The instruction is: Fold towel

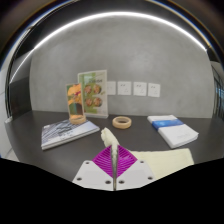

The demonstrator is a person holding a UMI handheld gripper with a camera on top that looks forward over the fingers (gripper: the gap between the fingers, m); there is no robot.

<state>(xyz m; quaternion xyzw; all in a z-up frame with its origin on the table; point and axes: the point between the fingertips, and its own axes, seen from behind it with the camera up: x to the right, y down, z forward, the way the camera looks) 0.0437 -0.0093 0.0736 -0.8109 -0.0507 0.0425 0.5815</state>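
A cream towel (108, 137) shows only as a small bunched corner that sticks up from between my fingertips. My gripper (113, 152) is shut on it, and the two magenta pads (102, 165) meet in a thin line with the cloth pinched between them. The remainder of the towel is hidden below the fingers. Beyond the fingers lies the dark grey table (140, 140).
A flat magazine (68, 133) lies ahead to the left. Behind it an upright card with food pictures (88, 100) stands by the wall. A roll of tape (121, 122) sits straight ahead, and a blue and white box (170, 128) lies to the right.
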